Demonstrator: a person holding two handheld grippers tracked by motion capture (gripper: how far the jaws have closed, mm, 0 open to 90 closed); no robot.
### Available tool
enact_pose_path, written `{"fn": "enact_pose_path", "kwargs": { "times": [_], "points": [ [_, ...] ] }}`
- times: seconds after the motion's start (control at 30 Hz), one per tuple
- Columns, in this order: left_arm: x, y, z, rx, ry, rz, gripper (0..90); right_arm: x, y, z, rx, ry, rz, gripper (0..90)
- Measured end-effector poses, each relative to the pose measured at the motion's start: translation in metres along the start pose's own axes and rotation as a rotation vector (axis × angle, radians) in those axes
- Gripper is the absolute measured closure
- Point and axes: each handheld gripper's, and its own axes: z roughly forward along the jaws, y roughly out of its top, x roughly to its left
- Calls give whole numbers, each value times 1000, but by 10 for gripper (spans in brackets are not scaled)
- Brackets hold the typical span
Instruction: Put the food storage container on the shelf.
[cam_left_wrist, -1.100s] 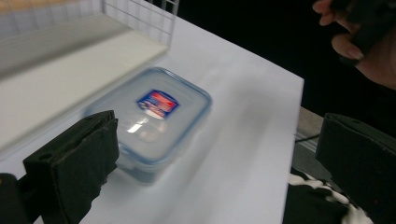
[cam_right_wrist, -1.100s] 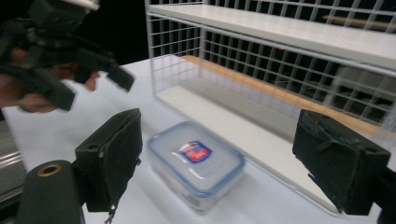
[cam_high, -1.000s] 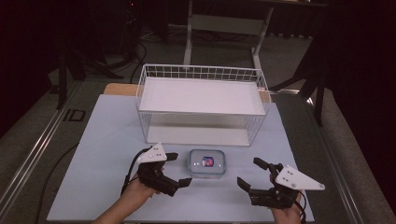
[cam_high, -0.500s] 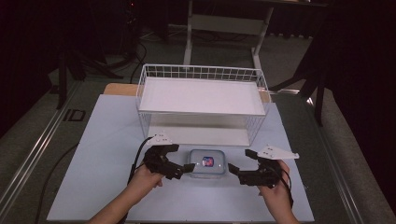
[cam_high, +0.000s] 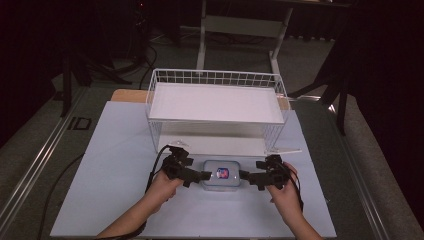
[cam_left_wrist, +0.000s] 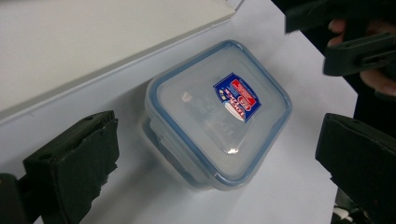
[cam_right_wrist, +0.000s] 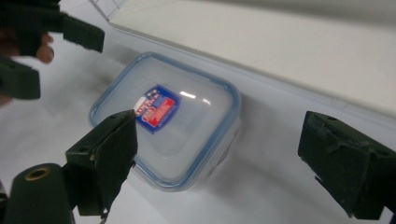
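A clear plastic box (cam_high: 222, 175) with a blue-rimmed lid and a red and blue sticker lies on the white table sheet, just in front of the wire basket. My left gripper (cam_high: 202, 176) points at its left side, jaws open. From the opposite side my right gripper (cam_high: 245, 175) points at it, also open. In the left gripper view the box (cam_left_wrist: 219, 116) lies between and beyond the wide-spread jaws of the left gripper (cam_left_wrist: 215, 172), untouched. The right gripper view shows the box (cam_right_wrist: 168, 116) ahead of the right gripper (cam_right_wrist: 226, 163), nearer its left jaw.
A white wire basket (cam_high: 215, 80) with a white floor stands right behind the box. The pale sheet (cam_high: 110, 165) stretches to both sides and toward the front edge. Dark floor, cables and a stand's legs lie beyond the table.
Both grippers have moved inward from the front corners of the sheet and now flank the box closely. The box has not moved.
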Motion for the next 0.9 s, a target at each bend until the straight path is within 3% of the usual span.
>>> {"fn": "enact_pose_path", "kwargs": {
  "times": [0.1,0.27,0.43,0.57,0.63,0.7,0.77,0.87,0.9],
  "points": [
    [5,-1,6,16,-5,-60,5,-6,-1,7,20,0,63,119],
    [11,-6,17,45,-34,-137,5,-13,-4,14,21,59,190,123],
    [17,-8,22,40,-56,-212,31,-19,-6,25,54,124,317,141],
    [19,-11,28,66,-38,-269,85,-20,-8,35,100,144,353,144],
    [21,-12,29,60,-60,-294,160,-20,-10,39,129,153,374,150],
    [22,-14,31,80,-73,-305,167,-20,-11,43,150,172,398,179],
    [22,-16,32,91,-89,-328,228,-20,-13,45,159,191,409,193],
    [23,-18,33,97,-113,-336,317,-20,-13,46,164,193,409,257],
    [23,-18,32,92,-126,-340,351,-19,-13,46,168,185,403,315]
  ]
}}
